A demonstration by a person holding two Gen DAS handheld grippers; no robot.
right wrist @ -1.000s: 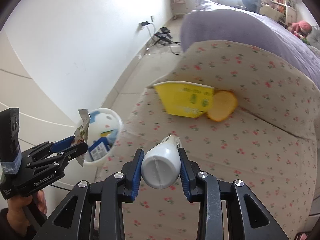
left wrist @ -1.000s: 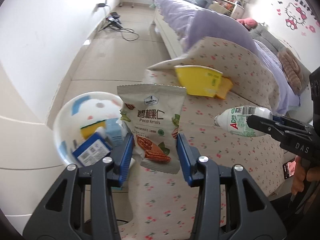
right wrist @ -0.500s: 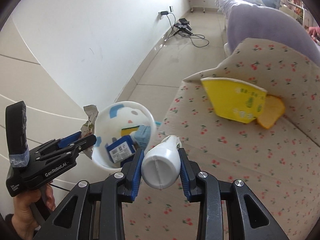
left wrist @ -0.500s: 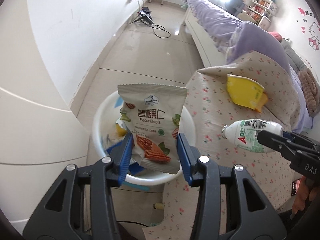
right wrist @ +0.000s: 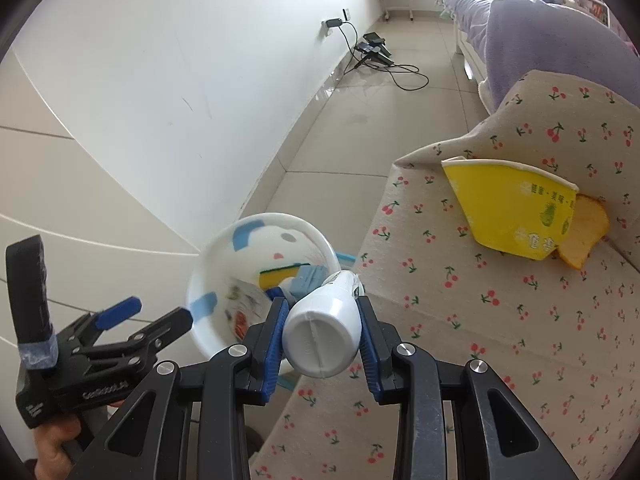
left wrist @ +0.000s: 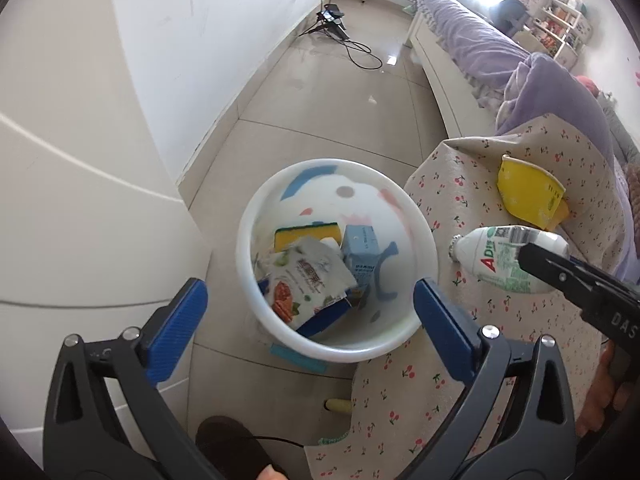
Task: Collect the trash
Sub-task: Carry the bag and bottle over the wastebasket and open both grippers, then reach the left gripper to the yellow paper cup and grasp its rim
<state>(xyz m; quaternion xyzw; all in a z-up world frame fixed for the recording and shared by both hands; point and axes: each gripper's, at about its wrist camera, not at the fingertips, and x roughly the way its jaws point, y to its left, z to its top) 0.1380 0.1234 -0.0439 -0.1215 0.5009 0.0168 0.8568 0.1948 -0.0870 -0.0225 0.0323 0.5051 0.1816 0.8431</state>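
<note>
Your left tongs, low in the frame, now stand spread wide and empty above the white bin; the nut packet they pinched a moment ago lies inside it at mid-frame, on the other rubbish. That piece is done, so the bottle pinched base-first in your right tongs looks next, already close by the bin's rim. The yellow cup waits on the cherry-print cloth, right of frame.
</note>
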